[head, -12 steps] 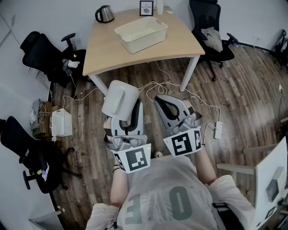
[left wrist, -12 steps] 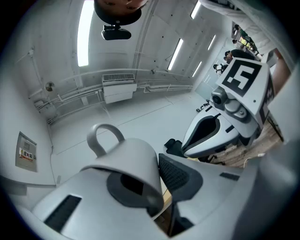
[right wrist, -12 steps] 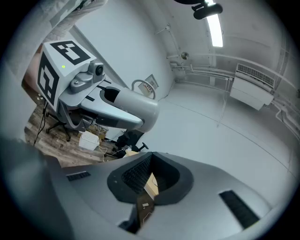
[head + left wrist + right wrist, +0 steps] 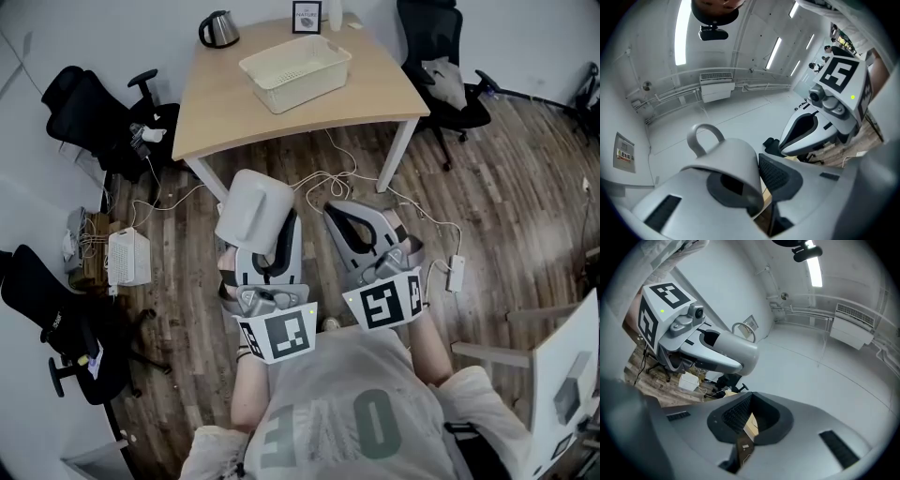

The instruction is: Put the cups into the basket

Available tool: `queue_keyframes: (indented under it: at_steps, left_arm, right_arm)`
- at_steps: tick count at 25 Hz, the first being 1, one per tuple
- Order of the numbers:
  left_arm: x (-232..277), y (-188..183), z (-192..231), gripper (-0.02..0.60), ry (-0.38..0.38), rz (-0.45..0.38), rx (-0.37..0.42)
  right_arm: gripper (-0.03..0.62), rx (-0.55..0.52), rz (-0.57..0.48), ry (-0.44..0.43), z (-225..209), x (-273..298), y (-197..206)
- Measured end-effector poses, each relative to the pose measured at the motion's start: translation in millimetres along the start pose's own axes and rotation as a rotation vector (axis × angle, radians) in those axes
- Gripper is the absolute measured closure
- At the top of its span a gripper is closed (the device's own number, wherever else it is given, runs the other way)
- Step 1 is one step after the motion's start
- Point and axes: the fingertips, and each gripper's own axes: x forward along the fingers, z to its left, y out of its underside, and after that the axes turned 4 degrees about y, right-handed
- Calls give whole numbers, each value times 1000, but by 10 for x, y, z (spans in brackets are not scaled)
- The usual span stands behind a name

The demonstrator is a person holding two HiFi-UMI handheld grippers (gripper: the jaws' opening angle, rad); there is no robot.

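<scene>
A white cup (image 4: pixel 251 208) with a loop handle (image 4: pixel 701 138) is clamped by its wall in my left gripper (image 4: pixel 272 234), held over the wooden floor short of the table. In the left gripper view the cup (image 4: pixel 726 164) lies tilted across the jaws, with the left gripper (image 4: pixel 752 190) shut on it. My right gripper (image 4: pixel 345 217) hangs just to the right at about the same height; its pads (image 4: pixel 740 416) meet with nothing between them. The cream basket (image 4: pixel 295 67) stands on the far table (image 4: pixel 216 117) and looks empty from here.
A kettle (image 4: pixel 217 29) and a small framed sign (image 4: pixel 306 16) stand at the table's back edge. Black office chairs (image 4: pixel 98 117) flank the table on the left and on the right (image 4: pixel 441 70). Cables (image 4: pixel 323 178) and a power strip (image 4: pixel 456 272) lie on the floor.
The whole view has shifted very slightly. Both grippers keep their pose and the cup stays held in the left one.
</scene>
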Motion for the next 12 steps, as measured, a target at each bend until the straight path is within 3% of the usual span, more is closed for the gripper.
queue_keyframes:
  at_steps: [5,8,12]
  left_arm:
    - [47,65,-47,502,7,21,-19]
    - [20,113,-55,502,13,27,-72]
    - [-31,193,-13,502,16,79,-82]
  right_arm:
    - [595,-2,0,-52,50,-10,59]
    - [595,27,37,-83,100,-29,146]
    - [595,42,54,-72,106,-19,263]
